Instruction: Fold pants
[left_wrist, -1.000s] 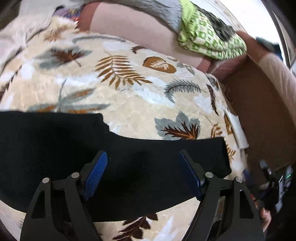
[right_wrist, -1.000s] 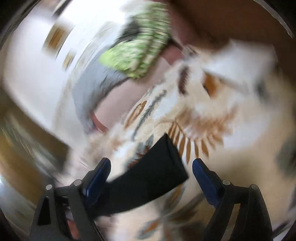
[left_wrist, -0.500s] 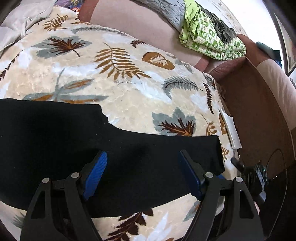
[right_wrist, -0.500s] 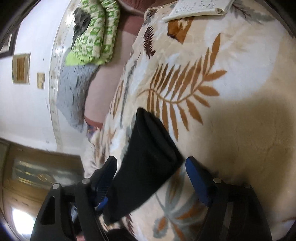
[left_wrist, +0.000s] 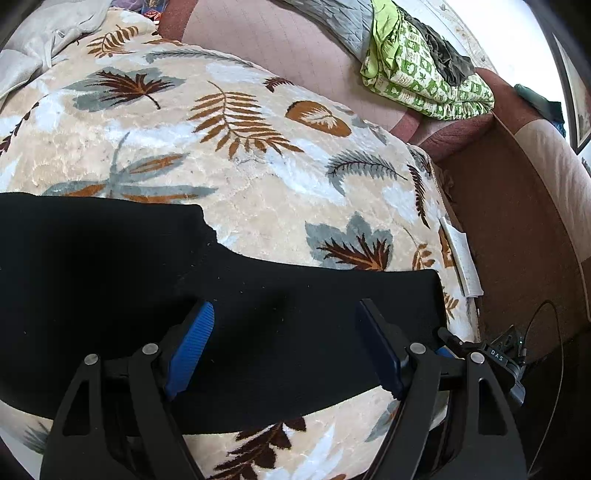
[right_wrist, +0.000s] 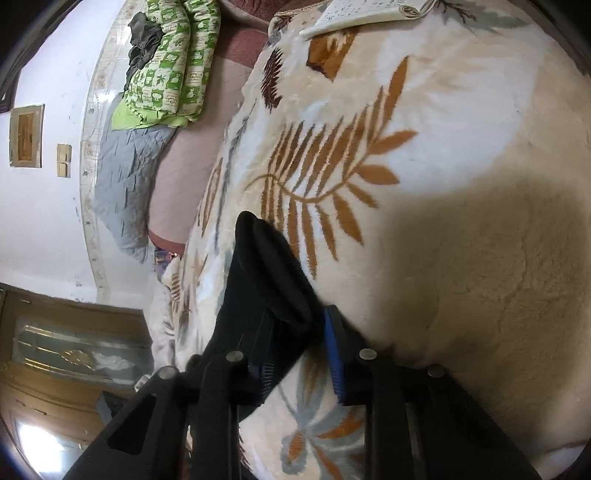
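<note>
Left wrist view: the black pants are laid flat across a leaf-patterned blanket, and the left gripper is held wide apart above them, with nothing gripped. Seen from the right wrist, the right gripper is closed on the bunched end of a pant leg at the blanket's edge. A green quilt is piled behind.

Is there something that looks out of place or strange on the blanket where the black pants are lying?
Nothing looks spilled or damaged. The black pants lie flat across the leaf-print blanket. One oddity: a notebook sits at the blanket's far edge, close to the leg end. The right gripper pinches the leg end; the left gripper is open.
</note>
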